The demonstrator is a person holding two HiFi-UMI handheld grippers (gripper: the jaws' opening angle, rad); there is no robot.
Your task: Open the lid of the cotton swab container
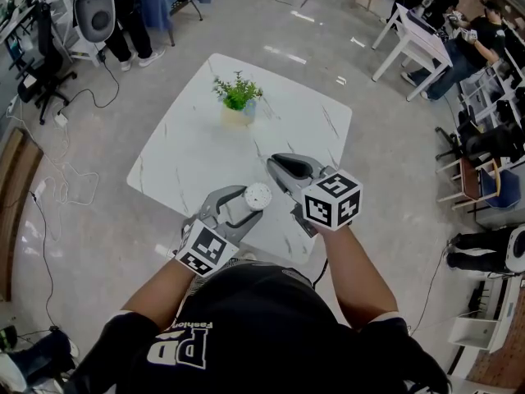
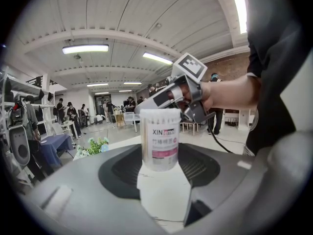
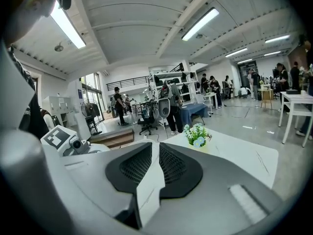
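The cotton swab container point(image 2: 160, 140) is a small clear tub with a pink and white label. It stands upright between the jaws of my left gripper point(image 2: 161, 156), which grip its sides. In the head view its round white lid point(image 1: 257, 195) is closed on top, over the near part of the white marble table point(image 1: 189, 150). My right gripper point(image 1: 277, 167) is just right of and beyond the container, apart from it. Its jaws are shut with nothing between them. In the left gripper view, the right gripper point(image 2: 172, 96) shows behind the container's top.
A small potted plant point(image 1: 238, 97) stands at the far middle of the table. The table's front edge point(image 1: 246, 249) runs close under both grippers. Around the table are people, chairs and desks point(image 1: 414, 43) on an open grey floor.
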